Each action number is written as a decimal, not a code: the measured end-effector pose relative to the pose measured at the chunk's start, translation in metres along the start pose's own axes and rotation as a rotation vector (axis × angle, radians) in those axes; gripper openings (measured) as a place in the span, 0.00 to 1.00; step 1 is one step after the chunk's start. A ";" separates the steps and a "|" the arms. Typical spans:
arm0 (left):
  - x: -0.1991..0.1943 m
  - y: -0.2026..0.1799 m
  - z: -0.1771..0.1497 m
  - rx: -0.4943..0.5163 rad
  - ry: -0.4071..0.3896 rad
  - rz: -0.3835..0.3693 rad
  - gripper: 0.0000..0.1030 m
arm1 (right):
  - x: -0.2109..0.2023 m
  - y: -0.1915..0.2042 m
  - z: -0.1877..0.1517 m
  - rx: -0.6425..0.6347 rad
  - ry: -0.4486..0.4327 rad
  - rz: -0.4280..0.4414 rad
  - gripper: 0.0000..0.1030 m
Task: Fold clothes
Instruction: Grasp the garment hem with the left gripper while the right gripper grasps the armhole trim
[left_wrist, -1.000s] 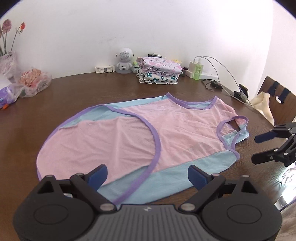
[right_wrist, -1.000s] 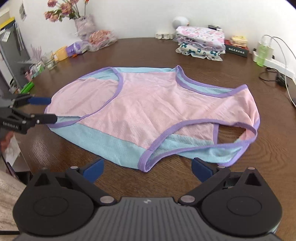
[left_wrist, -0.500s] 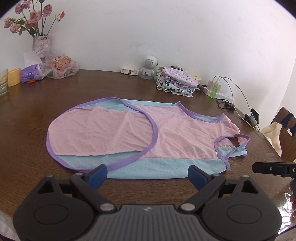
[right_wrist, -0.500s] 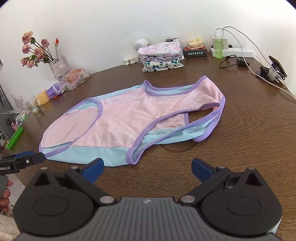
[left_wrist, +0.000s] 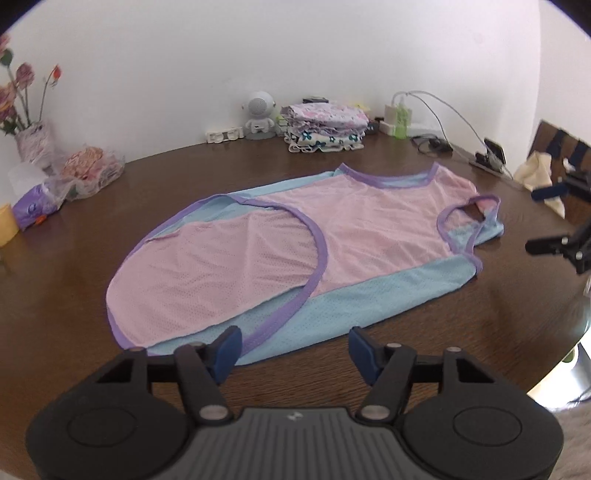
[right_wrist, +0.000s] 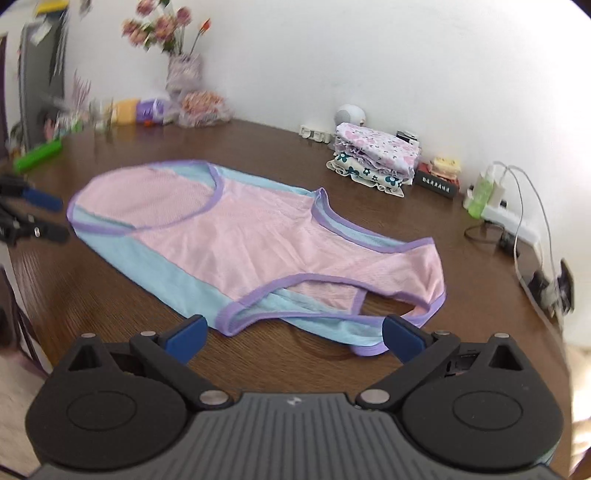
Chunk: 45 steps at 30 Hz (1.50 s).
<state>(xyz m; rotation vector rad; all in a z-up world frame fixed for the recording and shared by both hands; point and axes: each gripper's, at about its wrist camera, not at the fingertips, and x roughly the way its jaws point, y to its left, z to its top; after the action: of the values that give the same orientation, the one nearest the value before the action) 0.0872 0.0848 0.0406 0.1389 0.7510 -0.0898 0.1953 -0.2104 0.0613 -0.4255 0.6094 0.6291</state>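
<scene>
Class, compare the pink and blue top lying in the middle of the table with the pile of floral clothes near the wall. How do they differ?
The pink and blue top lies spread out in one flat layer, with one side folded over; the floral pile is folded small and stacked. The top is plain mesh with purple trim; the pile is flower-printed. The top lies mid-table; the pile sits by the wall. Both rest on the wooden table.

Blurred clutter (right_wrist: 55, 122) at the table's far left edge.

We see a brown worktop (left_wrist: 92, 266), a vase of pink flowers (right_wrist: 181, 70), a small white robot figure (left_wrist: 258, 114), a green bottle (right_wrist: 482, 192), a white power strip with cables (right_wrist: 517, 229)
</scene>
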 end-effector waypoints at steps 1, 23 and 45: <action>0.003 -0.002 0.001 0.052 0.018 -0.003 0.45 | 0.004 -0.005 0.002 -0.048 0.024 0.007 0.99; 0.058 -0.033 0.020 0.803 0.278 -0.148 0.24 | 0.092 -0.035 0.034 -0.563 0.398 0.274 0.32; 0.072 -0.020 0.062 0.706 0.182 0.006 0.00 | 0.089 -0.043 0.055 -0.541 0.332 0.185 0.01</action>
<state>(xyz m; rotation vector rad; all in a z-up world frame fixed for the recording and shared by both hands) 0.1791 0.0527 0.0342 0.8294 0.8746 -0.3389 0.3026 -0.1759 0.0529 -1.0018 0.7987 0.9122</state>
